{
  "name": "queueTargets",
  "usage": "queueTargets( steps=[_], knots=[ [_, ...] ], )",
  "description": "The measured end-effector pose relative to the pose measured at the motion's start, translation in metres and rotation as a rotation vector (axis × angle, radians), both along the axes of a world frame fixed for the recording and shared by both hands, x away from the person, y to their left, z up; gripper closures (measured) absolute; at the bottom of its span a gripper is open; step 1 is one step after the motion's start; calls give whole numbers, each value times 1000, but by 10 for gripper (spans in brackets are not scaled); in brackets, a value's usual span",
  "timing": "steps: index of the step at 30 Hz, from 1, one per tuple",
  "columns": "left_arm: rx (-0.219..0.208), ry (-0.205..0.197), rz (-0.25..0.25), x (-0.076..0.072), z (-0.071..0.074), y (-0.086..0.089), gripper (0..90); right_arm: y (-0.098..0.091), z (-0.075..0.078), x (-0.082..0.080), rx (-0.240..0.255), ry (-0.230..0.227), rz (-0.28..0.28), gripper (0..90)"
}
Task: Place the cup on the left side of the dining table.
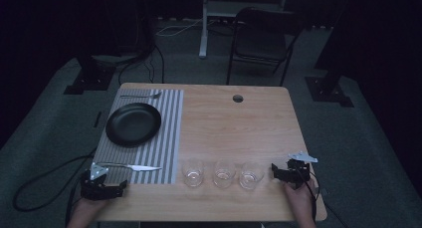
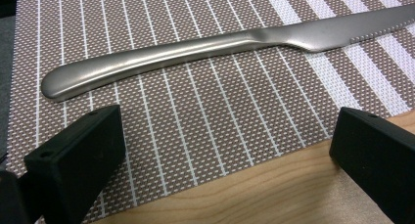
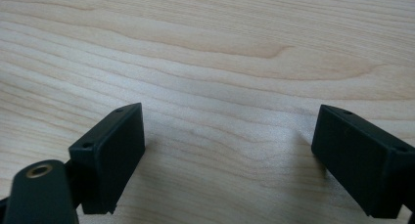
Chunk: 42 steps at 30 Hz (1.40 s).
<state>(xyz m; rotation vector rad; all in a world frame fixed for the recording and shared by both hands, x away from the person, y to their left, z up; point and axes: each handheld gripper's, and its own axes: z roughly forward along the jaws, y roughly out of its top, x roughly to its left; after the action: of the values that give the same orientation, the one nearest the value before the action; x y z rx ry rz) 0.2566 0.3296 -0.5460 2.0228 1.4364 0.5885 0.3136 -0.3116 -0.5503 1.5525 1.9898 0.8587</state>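
Note:
A steel knife (image 1: 133,167) (image 2: 205,50) lies across the near end of a striped placemat (image 1: 164,138) (image 2: 220,126). A black plate (image 1: 133,124) sits on the mat farther back, with a fork (image 1: 142,95) beyond it. Three clear glasses (image 1: 192,172) (image 1: 224,173) (image 1: 251,175) stand in a row near the front edge. My left gripper (image 1: 122,185) (image 2: 225,150) rests open at the mat's near corner, just short of the knife handle, nothing between its jaws. My right gripper (image 1: 275,170) (image 3: 230,155) stands open over bare wood, right of the glasses.
The wooden table (image 1: 234,123) has a round cable hole (image 1: 238,98) near its far edge. A dark folding chair (image 1: 261,39) stands behind the table. Cables trail off the left side onto the grey floor (image 1: 45,183).

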Motion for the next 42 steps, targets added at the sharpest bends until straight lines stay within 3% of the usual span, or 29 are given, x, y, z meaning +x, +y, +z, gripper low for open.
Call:
queueTargets(
  steps=[6, 10, 15, 25, 31, 42],
  knots=[
    [12, -15, -1, -2, 2, -1, 45, 0, 0, 0, 0, 0, 0, 119],
    [-35, -4, -26, -4, 3, 4, 45, 0, 0, 0, 0, 0, -1, 120],
    [-59, 3, -51, -6, 4, 5, 45, 0, 0, 0, 0, 0, -1, 119],
    [-74, -13, -123, -8, 14, -7, 46, 0, 0, 0, 0, 0, -1, 120],
    [-84, -46, -171, -11, 25, -14, 46, 0, 0, 0, 0, 0, -1, 120],
    [-95, -51, -255, -10, 34, -29, 46, 0, 0, 0, 0, 0, -1, 120]
  ],
)
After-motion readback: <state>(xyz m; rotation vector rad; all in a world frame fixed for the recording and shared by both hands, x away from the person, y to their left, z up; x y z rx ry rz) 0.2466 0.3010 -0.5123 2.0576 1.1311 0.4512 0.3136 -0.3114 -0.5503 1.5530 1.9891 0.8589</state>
